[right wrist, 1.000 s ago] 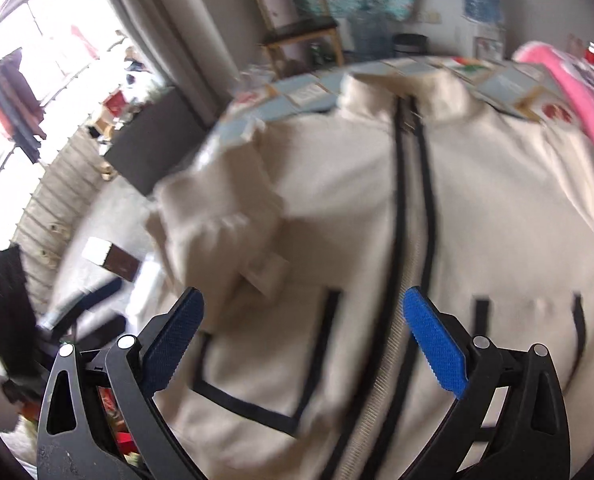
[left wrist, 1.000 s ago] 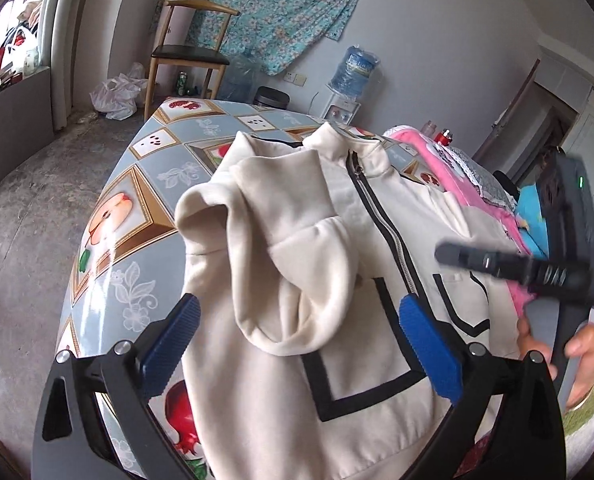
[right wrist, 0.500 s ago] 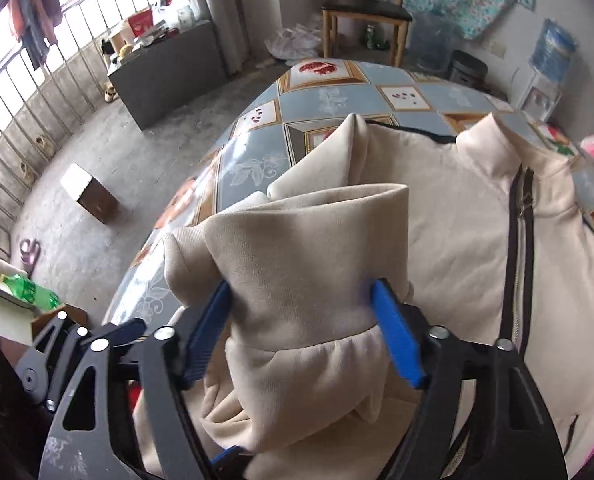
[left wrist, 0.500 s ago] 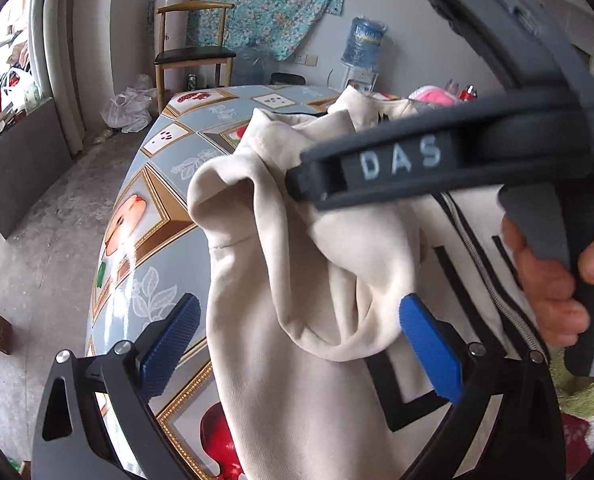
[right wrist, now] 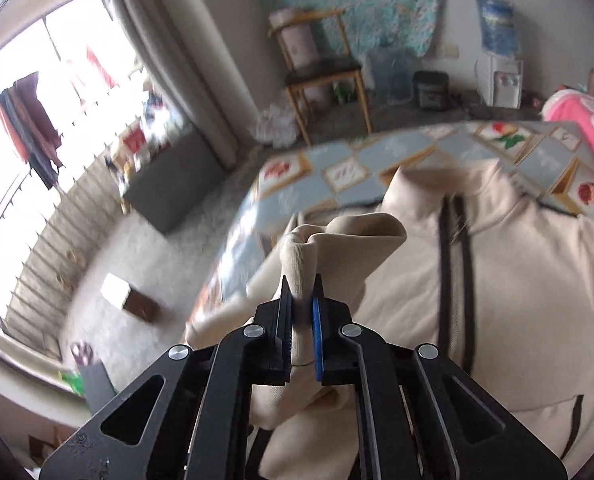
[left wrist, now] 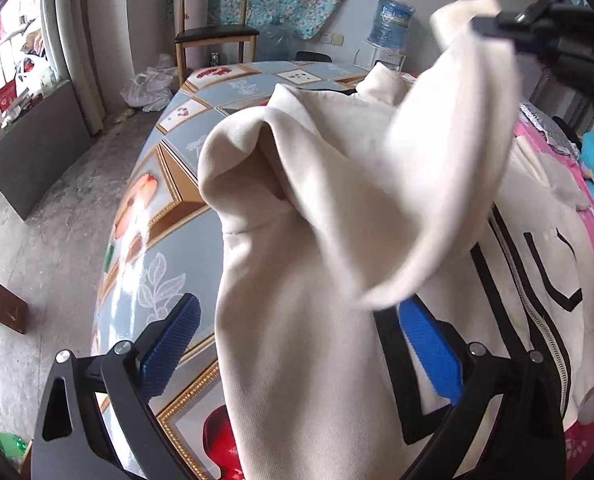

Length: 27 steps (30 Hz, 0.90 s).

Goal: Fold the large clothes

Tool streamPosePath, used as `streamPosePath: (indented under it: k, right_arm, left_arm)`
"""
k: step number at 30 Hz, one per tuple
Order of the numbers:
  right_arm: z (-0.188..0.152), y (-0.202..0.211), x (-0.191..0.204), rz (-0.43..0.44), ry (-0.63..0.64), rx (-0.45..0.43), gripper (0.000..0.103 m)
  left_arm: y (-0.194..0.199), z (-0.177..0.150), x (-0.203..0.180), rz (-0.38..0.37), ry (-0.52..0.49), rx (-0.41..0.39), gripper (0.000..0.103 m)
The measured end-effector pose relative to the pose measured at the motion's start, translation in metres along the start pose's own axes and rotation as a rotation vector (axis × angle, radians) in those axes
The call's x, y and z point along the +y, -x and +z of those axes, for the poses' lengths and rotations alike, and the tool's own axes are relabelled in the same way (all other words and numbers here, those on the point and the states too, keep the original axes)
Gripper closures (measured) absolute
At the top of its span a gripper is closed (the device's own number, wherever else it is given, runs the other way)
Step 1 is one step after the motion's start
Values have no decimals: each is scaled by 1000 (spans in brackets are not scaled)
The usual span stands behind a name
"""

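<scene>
A cream zip-up jacket (left wrist: 305,320) with black trim lies front-up on the patterned tablecloth (left wrist: 165,240); it also shows in the right wrist view (right wrist: 529,288). My right gripper (right wrist: 301,300) is shut on the jacket's sleeve (right wrist: 337,236) and holds it lifted. In the left wrist view the sleeve (left wrist: 449,160) hangs from the right gripper (left wrist: 545,36) at the top right. My left gripper (left wrist: 297,344) is open and empty, low over the jacket's lower left part.
A wooden chair (left wrist: 213,32), a water bottle (left wrist: 393,16) and a white bag (left wrist: 149,88) stand beyond the table. A dark cabinet (left wrist: 37,148) and a small box (left wrist: 1,308) are on the floor at left. Pink bedding (left wrist: 593,216) lies at right.
My right gripper has closed on the sleeve cuff and lifted it up and to the right. My left gripper has stayed open over the jacket.
</scene>
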State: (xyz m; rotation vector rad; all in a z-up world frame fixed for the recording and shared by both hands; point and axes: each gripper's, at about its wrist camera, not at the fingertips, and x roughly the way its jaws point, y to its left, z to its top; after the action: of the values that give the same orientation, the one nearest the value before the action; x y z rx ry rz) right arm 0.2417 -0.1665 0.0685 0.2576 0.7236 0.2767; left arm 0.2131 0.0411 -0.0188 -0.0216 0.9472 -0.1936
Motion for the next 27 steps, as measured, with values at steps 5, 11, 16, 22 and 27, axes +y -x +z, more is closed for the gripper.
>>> streamPosePath:
  k: [5, 11, 16, 22, 27]
  right_arm:
    - [18, 70, -62, 49, -83, -201, 95]
    - [-49, 66, -164, 9, -246, -63, 92]
    - [-116, 58, -229, 30, -473, 67, 86]
    - [-119, 73, -250, 46, -539, 31, 61]
    - [-102, 57, -260, 35, -566, 74, 57]
  left_arm:
    - [-1, 9, -4, 62, -6, -4, 5]
    - [-9, 13, -1, 138, -3, 3, 5]
    - [-11, 19, 4, 219, -19, -11, 5]
    - [-17, 25, 14, 295, -25, 1, 5]
    - [-28, 22, 27, 320, 19, 38, 5]
